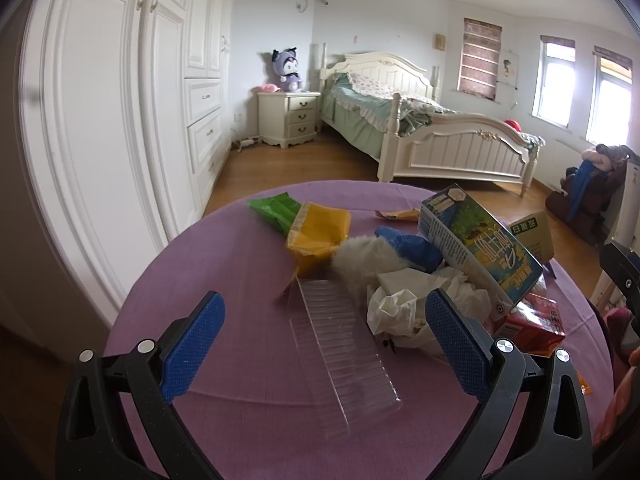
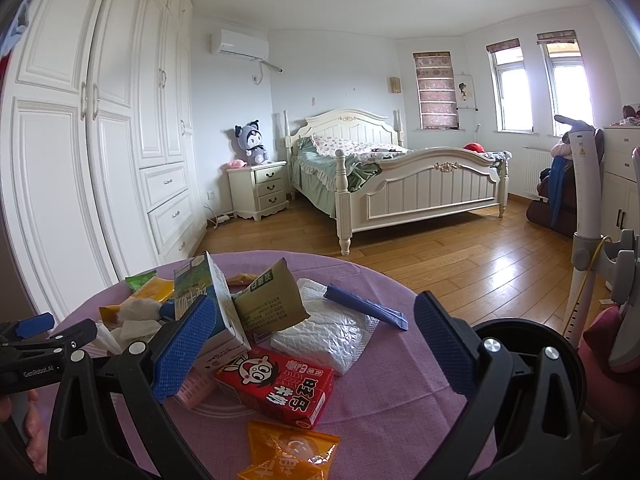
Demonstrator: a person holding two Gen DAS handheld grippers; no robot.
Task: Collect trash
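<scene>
Trash lies on a round table with a purple cloth (image 1: 224, 272). My left gripper (image 1: 324, 316) is open and empty above a clear ribbed plastic tray (image 1: 344, 344). Past it lie crumpled white paper (image 1: 400, 304), a yellow packet (image 1: 320, 236), a green wrapper (image 1: 276, 208) and a blue-green carton (image 1: 476, 244). My right gripper (image 2: 316, 320) is open and empty over a red drink box (image 2: 280, 384), an orange snack bag (image 2: 288, 456), a white bubble mailer (image 2: 328, 328), a blue wrapper (image 2: 364, 306) and an olive carton (image 2: 272, 300).
A black bin rim (image 2: 532, 344) sits by the table's right edge, behind my right gripper. White wardrobes (image 2: 100, 160) stand to the left. A bed (image 2: 400, 176) and nightstand (image 2: 260, 188) stand beyond on the wood floor. A white stand (image 2: 584, 220) is on the right.
</scene>
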